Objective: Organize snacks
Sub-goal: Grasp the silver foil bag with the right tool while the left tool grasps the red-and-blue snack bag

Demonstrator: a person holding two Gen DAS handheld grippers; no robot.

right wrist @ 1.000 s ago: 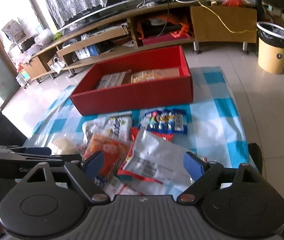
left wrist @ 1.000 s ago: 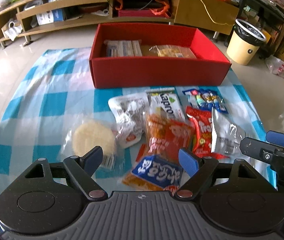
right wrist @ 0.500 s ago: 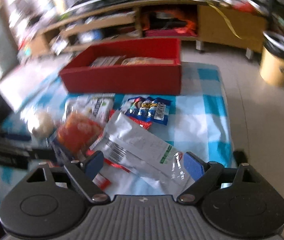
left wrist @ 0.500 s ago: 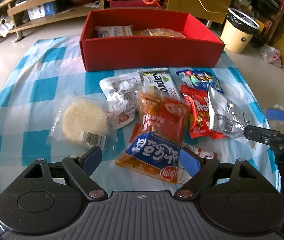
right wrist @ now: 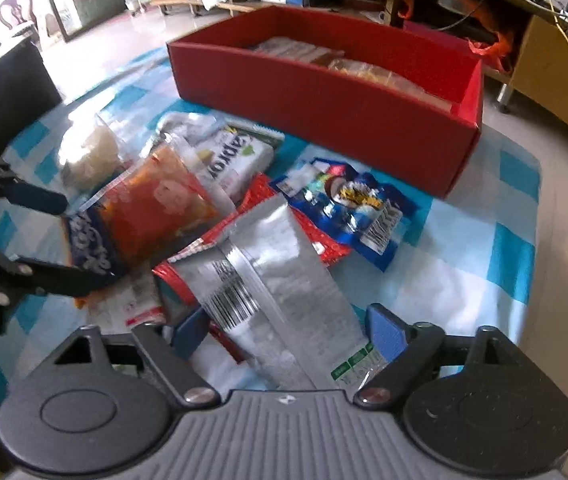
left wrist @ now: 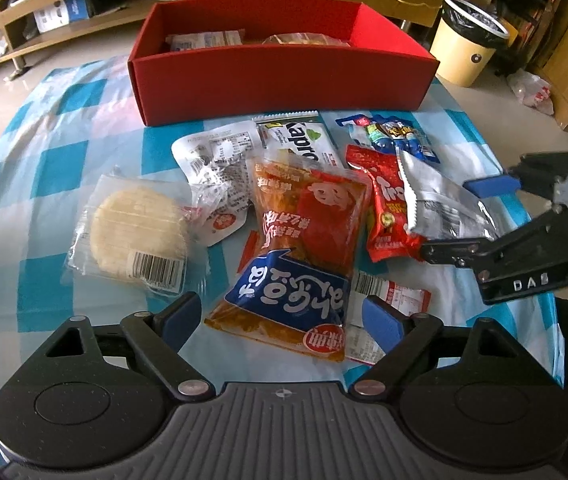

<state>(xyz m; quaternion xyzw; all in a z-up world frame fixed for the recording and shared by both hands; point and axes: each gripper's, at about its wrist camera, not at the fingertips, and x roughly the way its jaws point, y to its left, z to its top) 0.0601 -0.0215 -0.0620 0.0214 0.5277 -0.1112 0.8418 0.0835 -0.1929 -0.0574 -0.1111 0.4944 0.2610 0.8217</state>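
A red box [left wrist: 284, 80] stands at the far side of the surface [left wrist: 44, 152], which is covered in a blue-and-white check cloth, and two packets lie inside the box: a pale wrapped one [left wrist: 204, 38] on the left and a clear bag of yellowish snacks [left wrist: 304, 39] beside it. In front of the box eight snacks lie loose in an overlapping heap: a round rice cake [left wrist: 136, 232] in clear wrap apart on the left, a white crumpled packet [left wrist: 216, 172], a white-and-green bar [left wrist: 304, 144], an orange pouch [left wrist: 304, 248] with a blue label, a flat white packet [left wrist: 392, 296] tucked under it, a red packet [left wrist: 384, 208], a blue candy bag [left wrist: 392, 136] and a silver packet [right wrist: 268, 292] lying across the red one. The left gripper [left wrist: 280, 320] hangs with its fingers spread wide on either side of the orange pouch's near end, gripping nothing. The right gripper [right wrist: 288, 332] has its fingers apart around the near end of the silver packet, not closed on it. Beyond the surface are a low wooden shelf unit [left wrist: 64, 8] and one yellow bin [left wrist: 468, 48] with a black liner on the floor.
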